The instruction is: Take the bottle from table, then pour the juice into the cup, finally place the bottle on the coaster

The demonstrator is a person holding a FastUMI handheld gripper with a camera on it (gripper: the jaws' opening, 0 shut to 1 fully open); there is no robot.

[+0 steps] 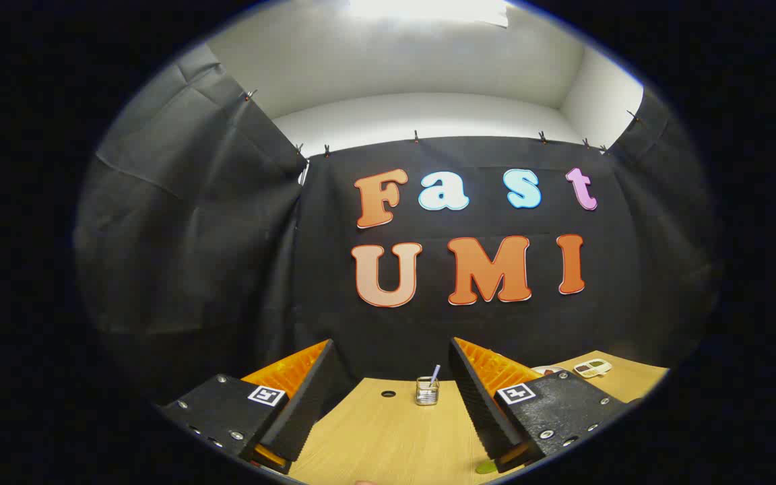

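Held the two-finger gripper (391, 342) spread wide, with nothing between the fingers and nothing touched. Hovered low over the pale wooden table (388, 438), facing a small wire-mesh holder with a thin striped stick in it (427, 392), which stood beyond the fingertips, just beside a small dark round hole in the tabletop (388, 393). Could not tell where the bottle stood: saw a green sliver (486, 466) beside the base of one finger (too little of it to name). Judged the step in hand to be the reach for the bottle, not yet begun in earnest. Would do well to find the bottle first, keep the fingers this far apart, come in level at mid-body, and close only once both pads flanked it squarely. Read no brand or wording anywhere: found only square black-and-white coded markers (266, 395) on the finger mounts, and faint marks too small to read on a flat white oval object (592, 368) well off to the side.
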